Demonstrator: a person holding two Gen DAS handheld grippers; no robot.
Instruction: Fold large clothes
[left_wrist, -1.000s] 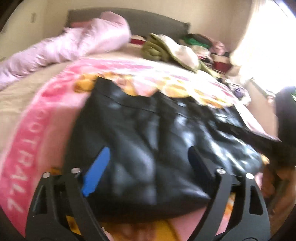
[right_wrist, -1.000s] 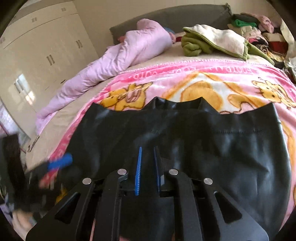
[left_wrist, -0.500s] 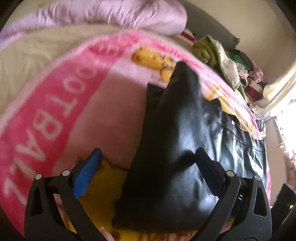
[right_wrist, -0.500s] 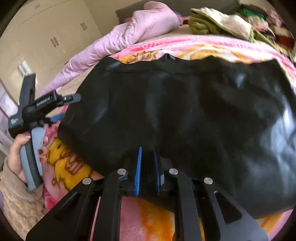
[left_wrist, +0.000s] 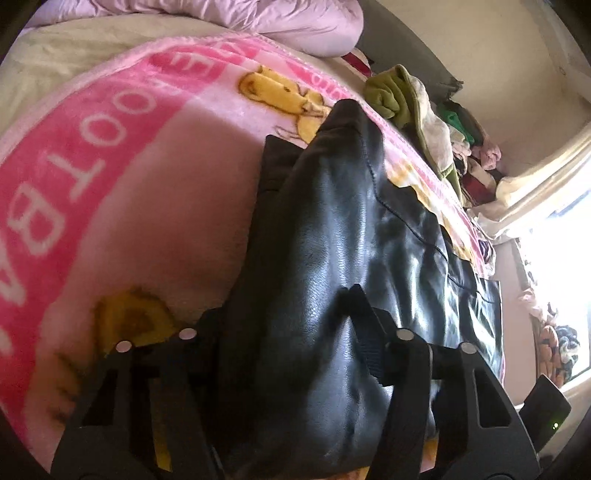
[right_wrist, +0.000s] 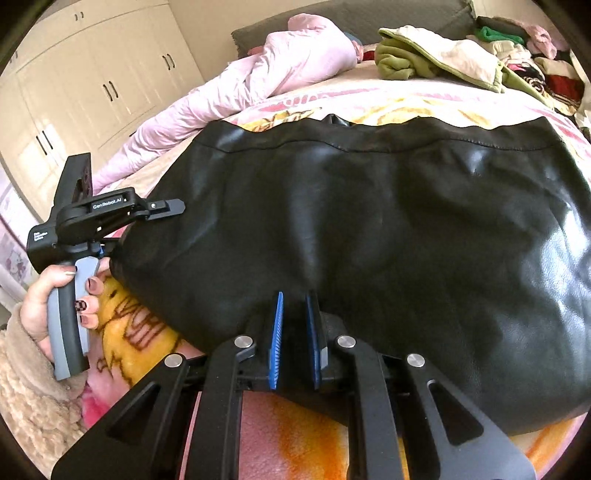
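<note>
A large black leather garment (right_wrist: 369, 221) lies folded on the pink cartoon blanket (left_wrist: 110, 166); it also fills the middle of the left wrist view (left_wrist: 332, 277). My right gripper (right_wrist: 295, 306) is shut on the garment's near edge, blue pads pinching the leather. My left gripper (left_wrist: 284, 306) has closed on the garment's left end, with leather bunched between its fingers; it also shows in the right wrist view (right_wrist: 122, 210), held by a hand at the garment's left edge.
A pink duvet (right_wrist: 258, 74) lies along the bed's far left. A green and cream garment (right_wrist: 424, 55) and a pile of clothes (right_wrist: 524, 62) lie at the head. White wardrobes (right_wrist: 92, 85) stand left; a bright window (left_wrist: 554, 258) is to the right.
My left gripper has swung to the garment's left end and closed on it; it was open before. My right gripper has stayed shut on the near edge as the garment flattened.
</note>
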